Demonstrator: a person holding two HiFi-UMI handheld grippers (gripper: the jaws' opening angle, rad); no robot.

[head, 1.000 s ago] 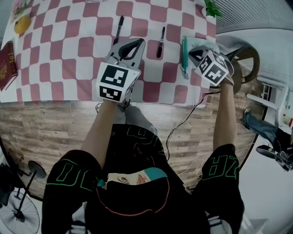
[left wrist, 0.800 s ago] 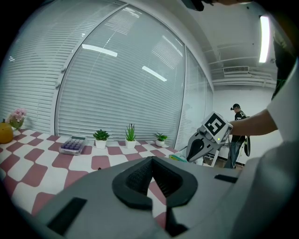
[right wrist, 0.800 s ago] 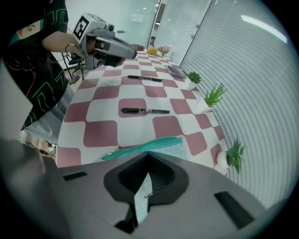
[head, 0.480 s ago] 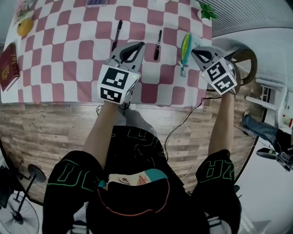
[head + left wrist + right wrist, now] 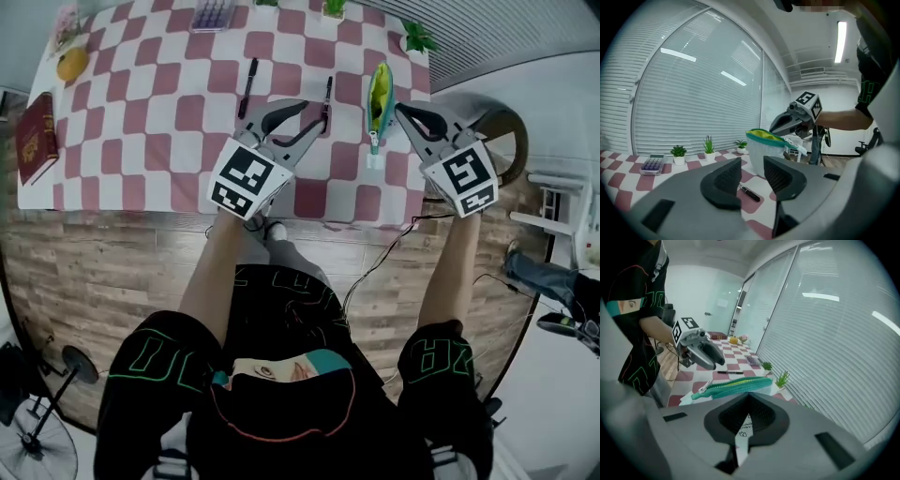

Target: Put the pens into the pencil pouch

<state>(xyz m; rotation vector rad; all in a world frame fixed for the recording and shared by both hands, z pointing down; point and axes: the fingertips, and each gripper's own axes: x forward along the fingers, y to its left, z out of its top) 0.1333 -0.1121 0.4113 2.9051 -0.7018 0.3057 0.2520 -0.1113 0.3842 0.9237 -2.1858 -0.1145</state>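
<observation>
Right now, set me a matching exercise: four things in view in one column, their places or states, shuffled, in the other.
1 pencil pouch
2 red book
3 calculator
4 yellow-orange fruit

A far left corner of the table
B pinched by the right gripper
C far edge of the table
D left edge of the table

Pairs: 1-B, 2-D, 3-C, 4-A

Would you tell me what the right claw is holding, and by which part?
The right claw is shut on the pencil pouch, pinching its white side fabric beneath the teal zipper.
</observation>
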